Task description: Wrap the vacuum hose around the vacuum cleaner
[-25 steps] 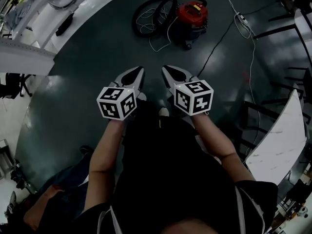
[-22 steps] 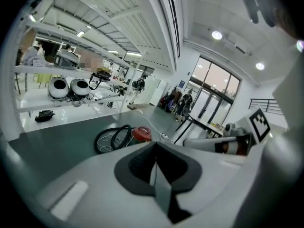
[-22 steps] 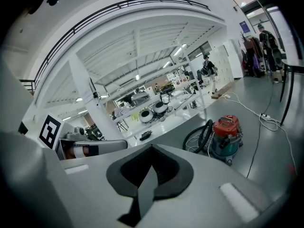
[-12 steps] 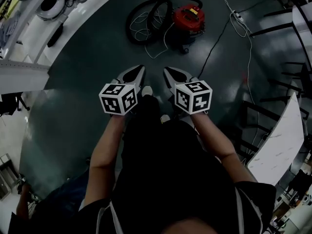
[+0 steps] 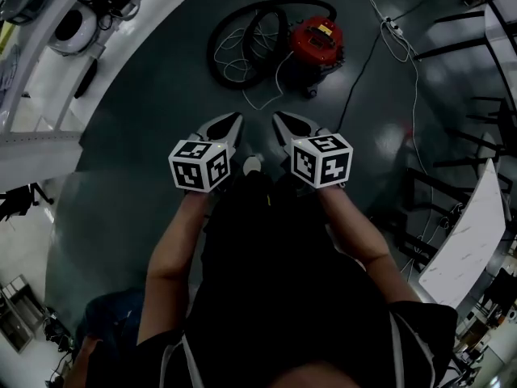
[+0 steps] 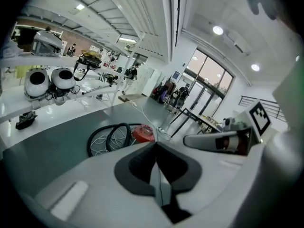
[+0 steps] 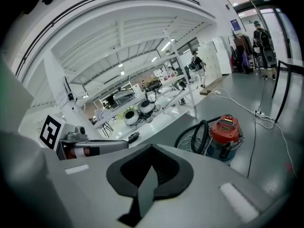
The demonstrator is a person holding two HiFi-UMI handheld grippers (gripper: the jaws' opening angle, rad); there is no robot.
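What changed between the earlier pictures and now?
The person walked toward the red vacuum cleaner; it and its black hose now sit lower in the head view, nearer the grippers. Nothing was taken hold of or let go. The left gripper and right gripper stayed shut, empty, side by side.

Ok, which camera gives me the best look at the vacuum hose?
Head view: from above, the whole vacuum hose shows, looped on the floor beside the red vacuum cleaner. Right gripper view shows one loop, its bottom hidden. Left gripper view shows small coils.
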